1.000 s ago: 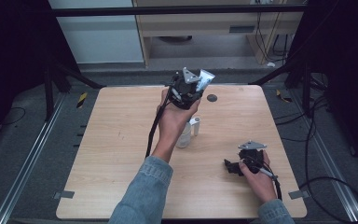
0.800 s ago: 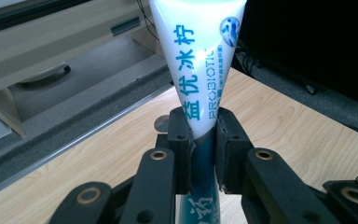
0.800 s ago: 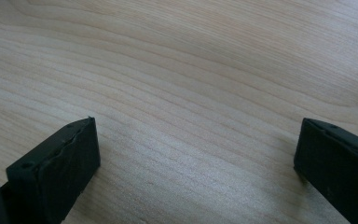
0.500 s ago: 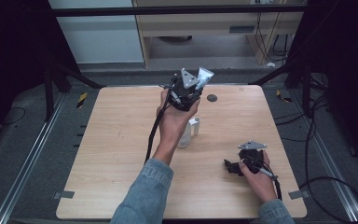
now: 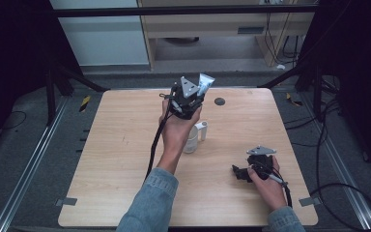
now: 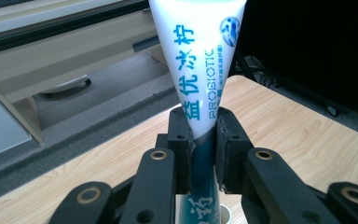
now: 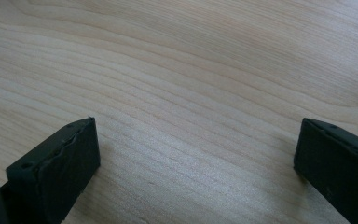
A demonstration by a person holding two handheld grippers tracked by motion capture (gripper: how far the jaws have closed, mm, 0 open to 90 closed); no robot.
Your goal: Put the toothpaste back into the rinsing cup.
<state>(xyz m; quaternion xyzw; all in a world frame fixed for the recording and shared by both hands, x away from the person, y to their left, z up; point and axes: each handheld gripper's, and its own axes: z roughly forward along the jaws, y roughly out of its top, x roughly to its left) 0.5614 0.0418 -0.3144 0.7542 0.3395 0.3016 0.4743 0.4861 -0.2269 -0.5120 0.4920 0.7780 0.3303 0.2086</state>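
We find the left gripper (image 6: 200, 140) clenched on the toothpaste tube (image 6: 198, 70), long axis upright, directly above the white mug (image 5: 193, 137); right gripper (image 7: 196, 158) released.

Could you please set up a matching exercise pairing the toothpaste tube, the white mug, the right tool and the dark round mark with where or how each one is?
Things:
1. toothpaste tube
2. white mug
3. right tool
4. dark round mark

States:
A. open, low over bare wood
B. on the table's far side
C. clamped in the left tool
D. standing mid-table beside the left forearm

Pairs: 1-C, 2-D, 3-A, 4-B
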